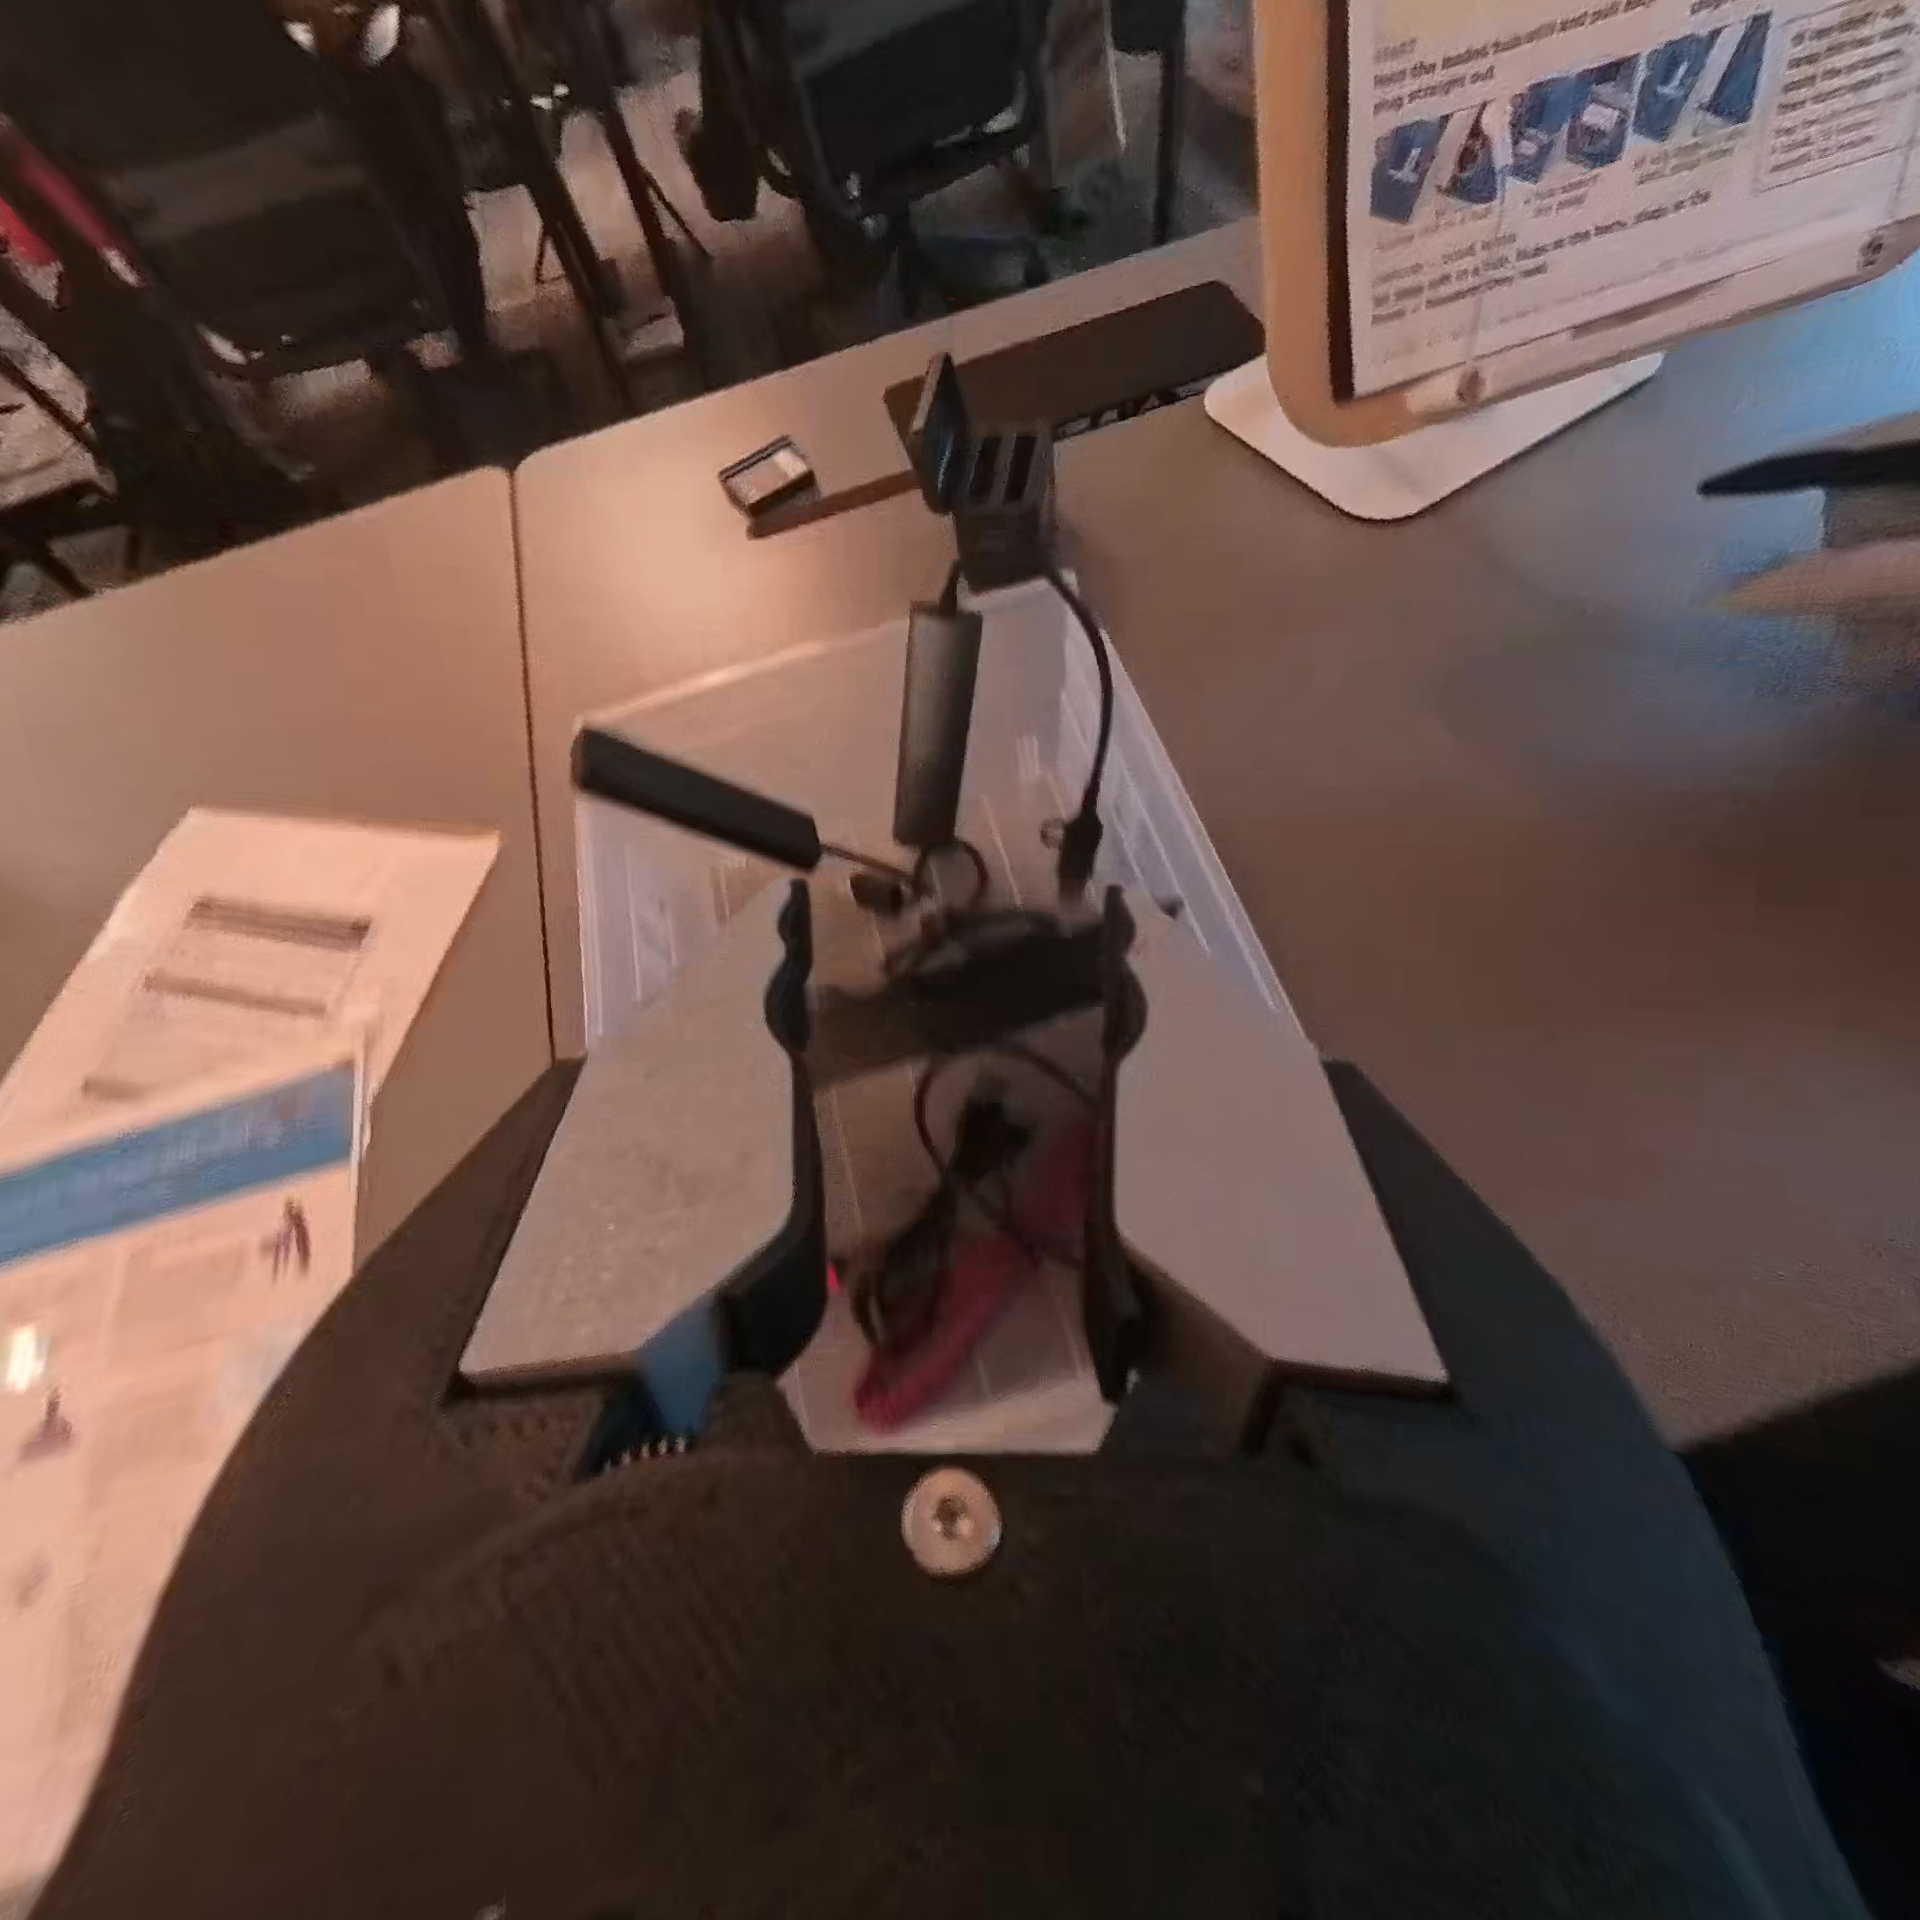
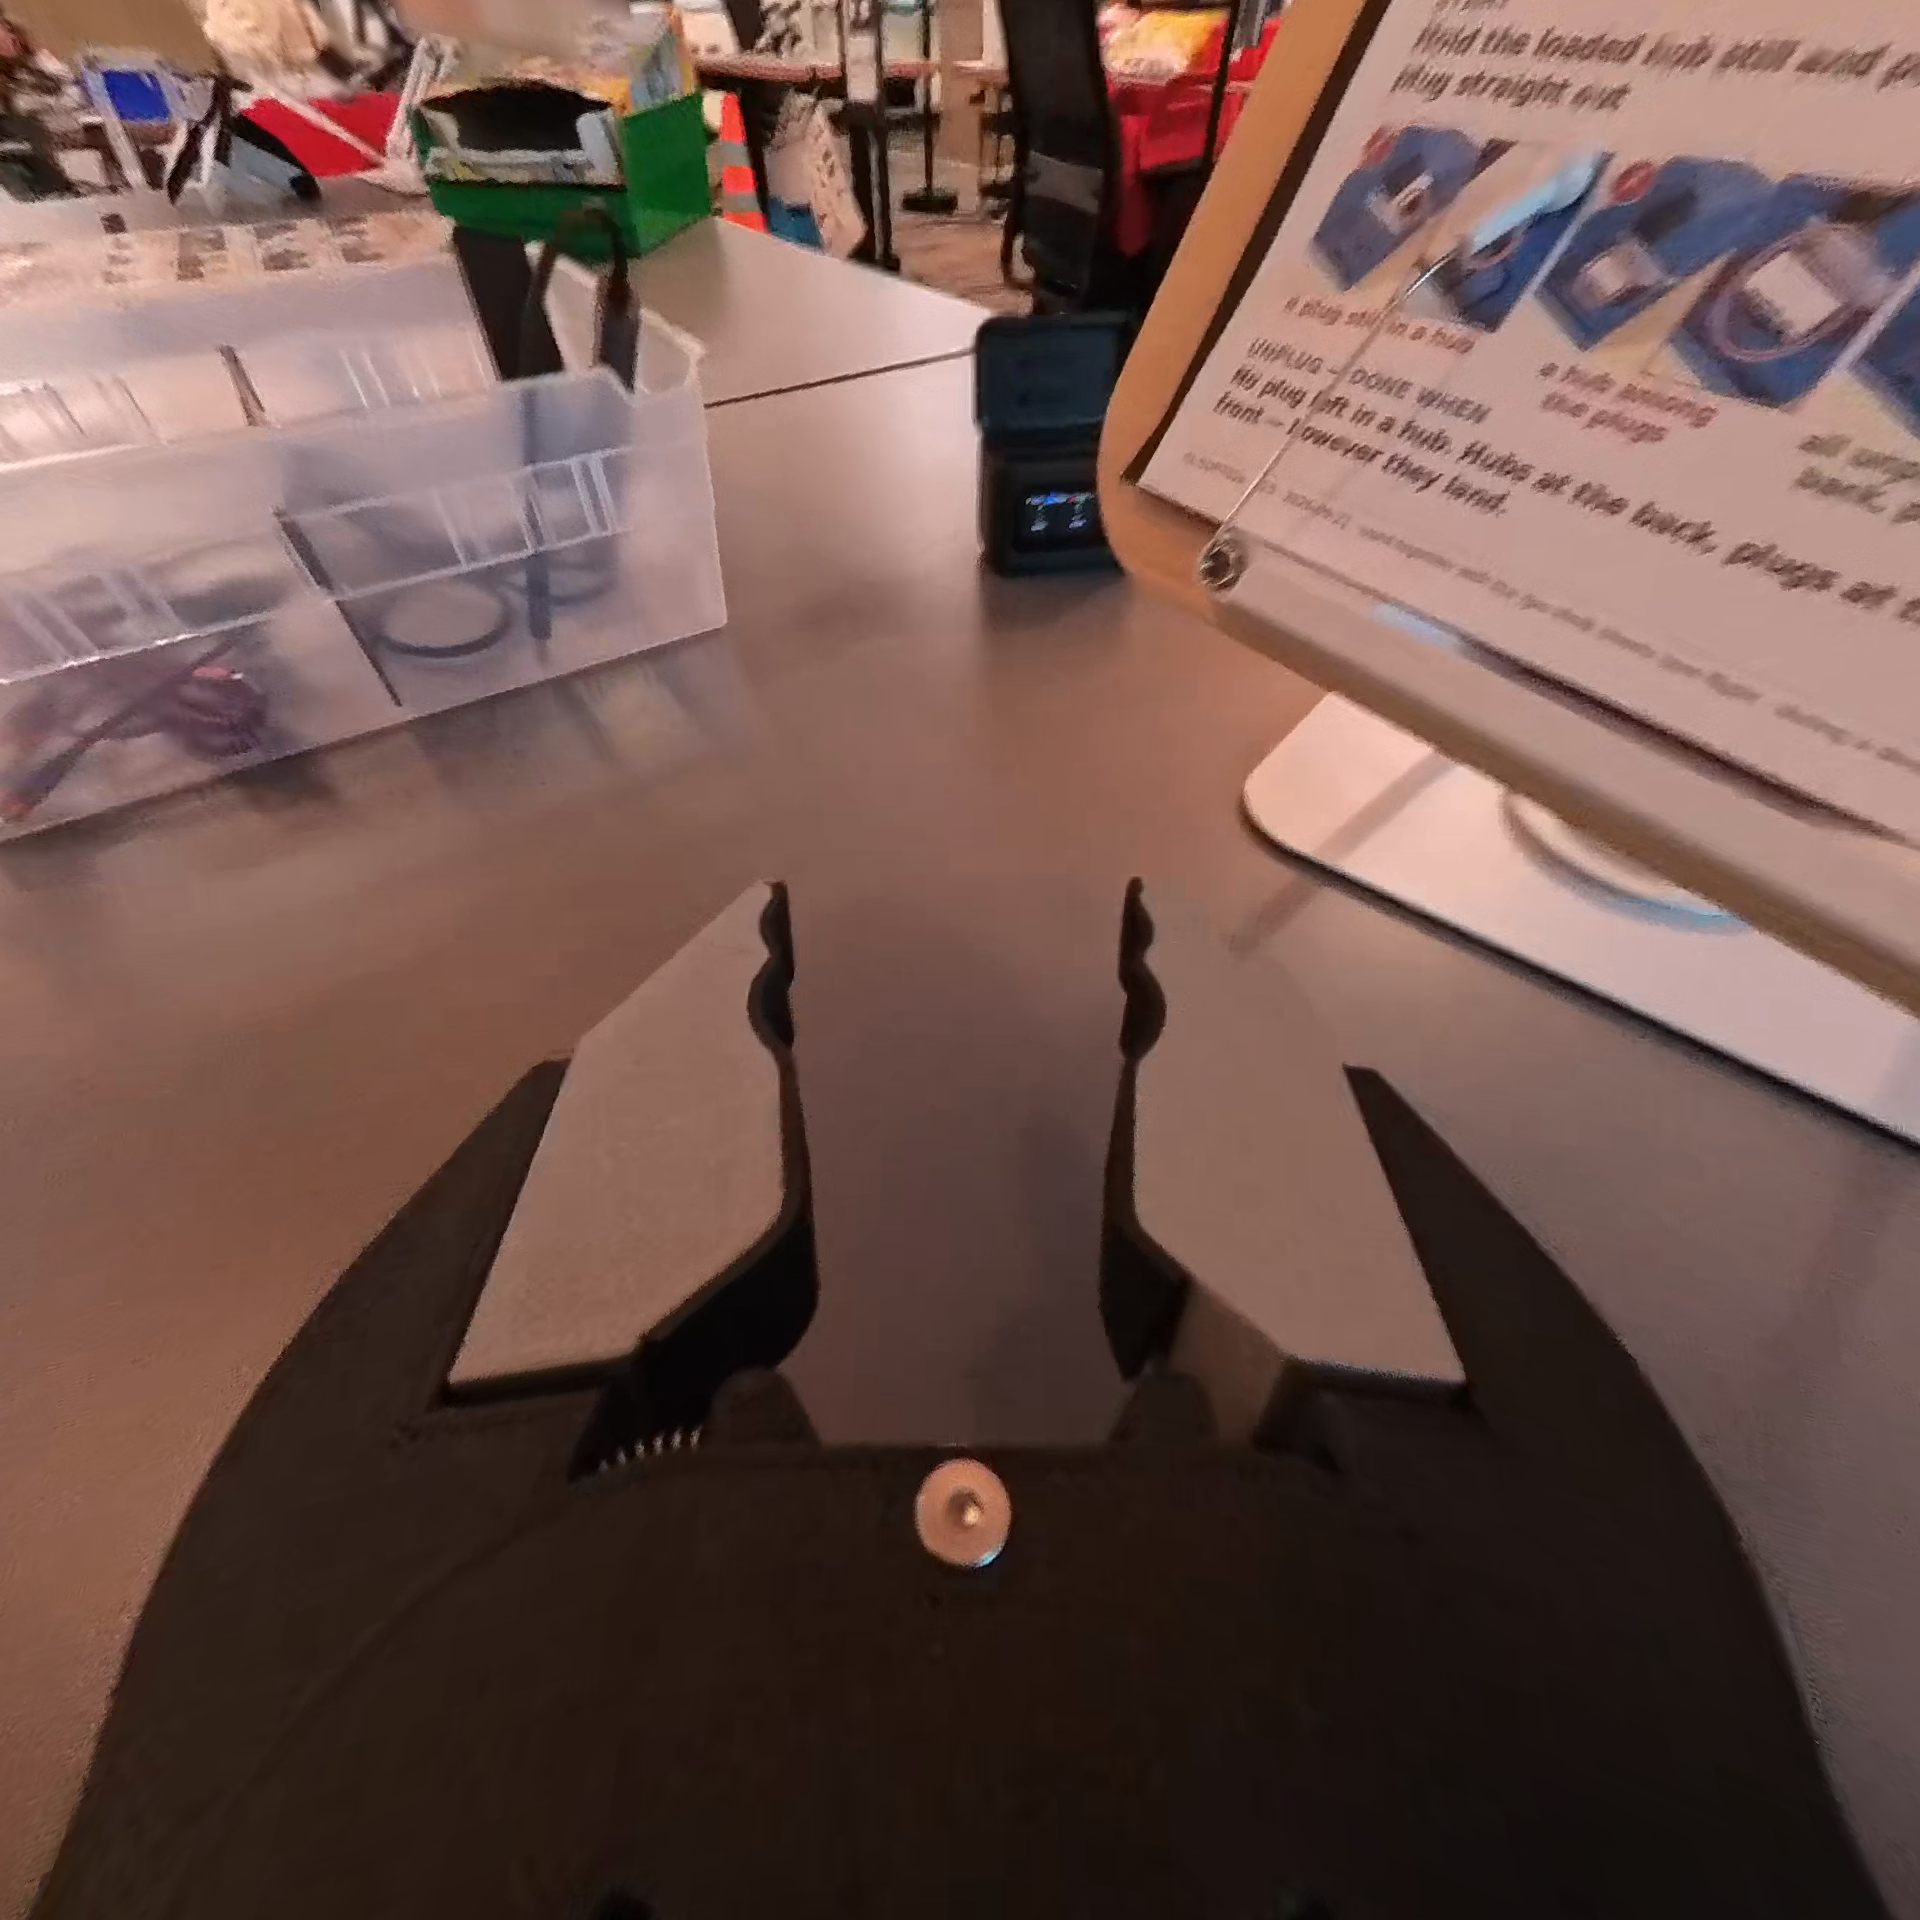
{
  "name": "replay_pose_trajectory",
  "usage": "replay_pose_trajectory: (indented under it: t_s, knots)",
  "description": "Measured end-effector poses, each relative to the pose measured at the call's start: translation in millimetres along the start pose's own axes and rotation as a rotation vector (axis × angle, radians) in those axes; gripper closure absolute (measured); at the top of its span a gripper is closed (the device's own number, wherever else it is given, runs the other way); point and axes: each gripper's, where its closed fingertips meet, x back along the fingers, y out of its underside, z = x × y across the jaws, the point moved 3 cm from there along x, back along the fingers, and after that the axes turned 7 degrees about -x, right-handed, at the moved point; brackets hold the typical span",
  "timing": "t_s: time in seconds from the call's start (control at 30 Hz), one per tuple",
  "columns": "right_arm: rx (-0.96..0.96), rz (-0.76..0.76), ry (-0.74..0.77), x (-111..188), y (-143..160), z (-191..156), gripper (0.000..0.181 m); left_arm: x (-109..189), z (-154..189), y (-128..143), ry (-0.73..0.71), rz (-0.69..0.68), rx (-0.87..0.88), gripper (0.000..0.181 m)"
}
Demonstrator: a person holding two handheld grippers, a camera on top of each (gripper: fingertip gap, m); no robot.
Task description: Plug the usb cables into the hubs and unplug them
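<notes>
Between the left gripper's (image 1: 951, 961) fingertips, the left wrist view shows a black hub (image 1: 961, 987) pinched over a clear plastic bin (image 1: 1195, 831); a grey slim hub (image 1: 935, 727), black cables and a red coiled cable (image 1: 935, 1320) lie inside. Across the right wrist view, the right gripper (image 2: 956, 961) hovers spread and empty above the grey tabletop (image 2: 935, 727), the bin at far left, a propped instruction card (image 2: 1558, 416) to the right.

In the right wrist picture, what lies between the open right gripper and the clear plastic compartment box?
Only bare grey table lies between the right gripper and the clear plastic compartment box, in the right wrist view.
</notes>
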Motion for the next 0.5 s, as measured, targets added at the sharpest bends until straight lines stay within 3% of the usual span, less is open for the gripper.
replay_pose_trajectory:
  t_s: [0.1, 0.23, 0.37, 0.43, 0.5]
  knots:
    - [-0.012, -0.006, -0.046, -2, 7, -8, 0.131, -76, -18, -15, 0.009, -0.051, 0.012, 0.126]
    - [0.018, 0.047, -0.033, 4, -3, -9, 0.136, -171, -16, 9, 0.055, -0.234, -0.020, 0.114]
    - [-0.004, 0.019, -0.075, 0, 3, -14, 0.138, -209, -10, 20, -0.001, -0.334, -0.193, 0.128]
    - [-0.029, -0.006, -0.102, -3, 6, -17, 0.138, -216, -6, 19, -0.022, -0.364, -0.241, 0.151]
    - [-0.036, -0.004, -0.113, -4, 6, -18, 0.141, -218, -9, 16, -0.085, -0.397, -0.288, 0.152]
